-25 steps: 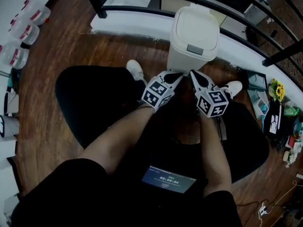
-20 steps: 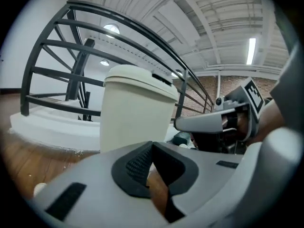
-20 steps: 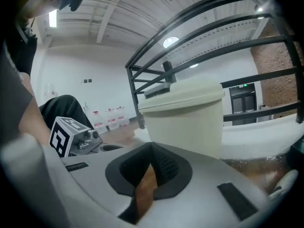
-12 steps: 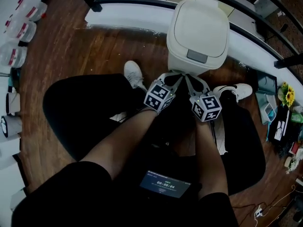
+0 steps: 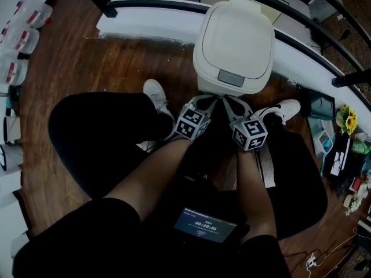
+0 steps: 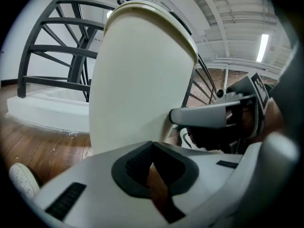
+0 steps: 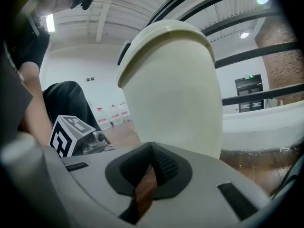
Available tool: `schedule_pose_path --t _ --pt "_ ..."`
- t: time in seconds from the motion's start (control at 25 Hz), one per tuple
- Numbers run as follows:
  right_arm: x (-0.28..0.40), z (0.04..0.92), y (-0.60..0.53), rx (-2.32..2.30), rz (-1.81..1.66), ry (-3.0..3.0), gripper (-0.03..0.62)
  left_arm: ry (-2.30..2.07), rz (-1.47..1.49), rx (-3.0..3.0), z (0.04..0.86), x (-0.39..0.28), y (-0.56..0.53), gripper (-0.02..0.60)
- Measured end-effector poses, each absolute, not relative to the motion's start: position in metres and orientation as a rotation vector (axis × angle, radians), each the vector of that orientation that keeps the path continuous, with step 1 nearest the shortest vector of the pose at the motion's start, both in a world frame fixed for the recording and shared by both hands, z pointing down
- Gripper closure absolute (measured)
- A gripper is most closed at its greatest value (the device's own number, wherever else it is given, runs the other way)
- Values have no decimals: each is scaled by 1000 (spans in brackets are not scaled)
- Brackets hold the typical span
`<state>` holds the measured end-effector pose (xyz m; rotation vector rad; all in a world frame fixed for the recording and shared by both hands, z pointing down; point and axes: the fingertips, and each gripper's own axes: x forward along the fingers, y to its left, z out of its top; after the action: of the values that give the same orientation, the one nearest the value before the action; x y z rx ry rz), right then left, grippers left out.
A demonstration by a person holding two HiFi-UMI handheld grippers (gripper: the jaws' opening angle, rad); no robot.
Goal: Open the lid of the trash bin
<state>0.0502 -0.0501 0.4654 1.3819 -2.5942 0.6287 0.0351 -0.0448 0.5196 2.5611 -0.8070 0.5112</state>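
Jaws pressed together on nothing, the left gripper (image 5: 204,101) and right gripper (image 5: 228,102) point side by side at the cream trash bin (image 7: 175,103) close ahead on the wooden floor (image 5: 116,62), its lid (image 5: 235,36) shut, black railing (image 6: 52,48) beyond.

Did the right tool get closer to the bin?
Yes, slightly: the right tool has edged in toward the front of the trash bin.

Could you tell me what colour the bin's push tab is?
The push tab is grey; head view.
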Motion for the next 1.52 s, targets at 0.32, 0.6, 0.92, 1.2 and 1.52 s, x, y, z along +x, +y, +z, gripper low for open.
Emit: schedule_pose_path --t 0.32,0.6,0.92,1.2,1.52 --pt "59 492 -52 1438 625 -2551 572 -817 598 2546 556 27 -54 546" --pt "62 513 -49 1446 678 -2546 572 -786 625 2550 580 40 -60 546" --pt "60 528 -56 1464 719 -2557 572 -756 654 2522 607 47 -64 546" --pt "67 537 -62 1480 716 -2544 572 -773 656 2491 633 57 -75 546" --pt "73 561 -70 1479 785 -2510 572 -790 682 2455 657 64 -93 546"
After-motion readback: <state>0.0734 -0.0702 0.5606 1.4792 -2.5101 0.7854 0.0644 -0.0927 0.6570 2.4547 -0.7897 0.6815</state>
